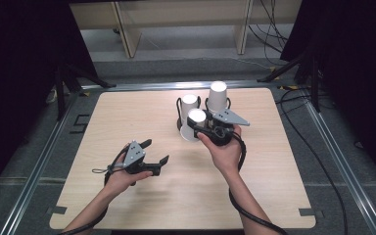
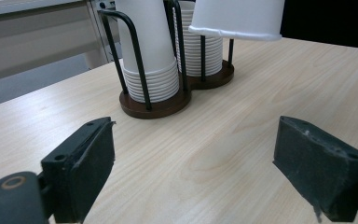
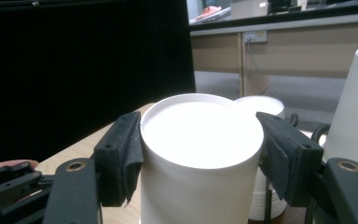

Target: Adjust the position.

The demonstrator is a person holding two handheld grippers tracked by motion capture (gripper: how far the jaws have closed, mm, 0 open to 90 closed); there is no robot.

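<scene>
Nearest you, your left gripper (image 1: 155, 152) hovers low over the bare surface (image 1: 142, 196) with its jaws apart and nothing between them. Farther on, your right gripper (image 3: 200, 156) is clamped on an upside-down paper cup (image 3: 200, 154), pads on opposite sides just under its closed base, held above the surface in front of the rack (image 2: 154, 100). The cup looks light, thin-walled and easy to crush, so squeeze gently; that stiffer band near the base is probably the best hold. Behind it, two wire-framed stacks of cups (image 2: 151, 56) stand on the rack.
</scene>
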